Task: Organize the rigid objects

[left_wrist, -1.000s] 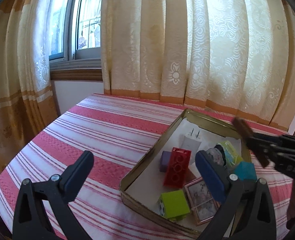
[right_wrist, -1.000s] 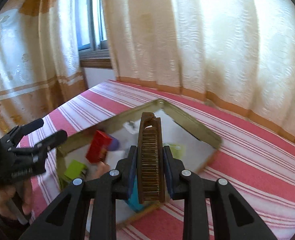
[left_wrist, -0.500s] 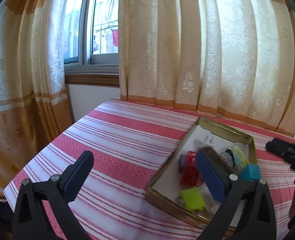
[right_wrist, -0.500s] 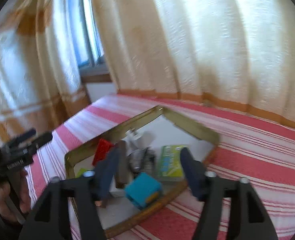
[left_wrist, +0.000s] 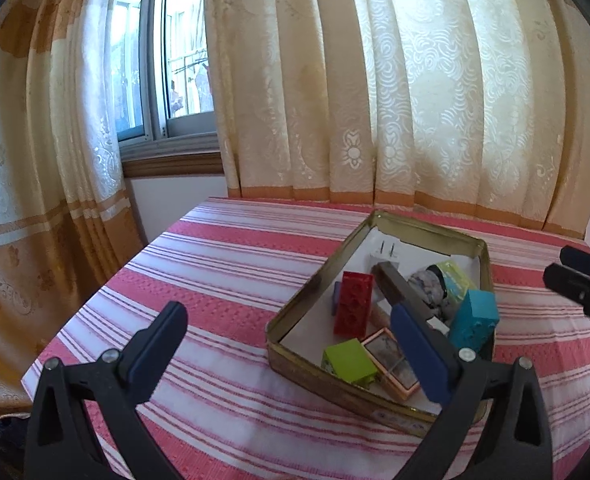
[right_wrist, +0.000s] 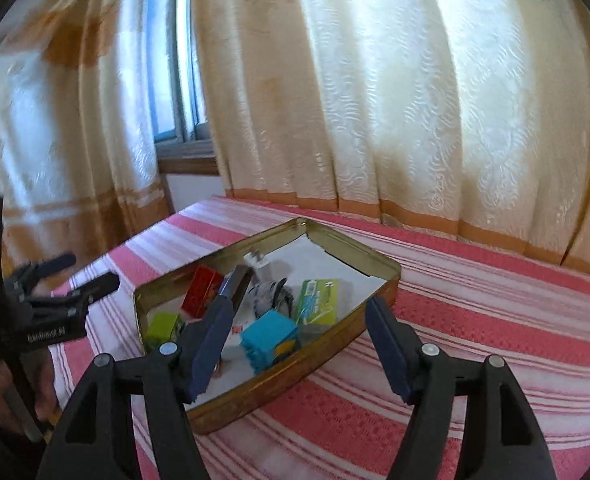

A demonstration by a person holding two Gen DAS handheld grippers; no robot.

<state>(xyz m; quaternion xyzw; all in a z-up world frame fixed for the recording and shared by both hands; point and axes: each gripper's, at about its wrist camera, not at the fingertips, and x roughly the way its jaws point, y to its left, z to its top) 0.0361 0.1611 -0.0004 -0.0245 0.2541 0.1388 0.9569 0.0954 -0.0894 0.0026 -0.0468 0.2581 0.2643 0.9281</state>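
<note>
W/ brown comb (left_wrist: 401, 288) lying in tin (right_wrist: 287, 380), both tools released, nothing btwn jaws

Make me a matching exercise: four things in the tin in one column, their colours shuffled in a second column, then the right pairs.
Things:
1. studded brick
2. comb
3. plug
4. tall block by the tin's right wall

Colours:
A. white
B. teal
C. red
D. brown

Pairs: 1-C, 2-D, 3-A, 4-B
</note>
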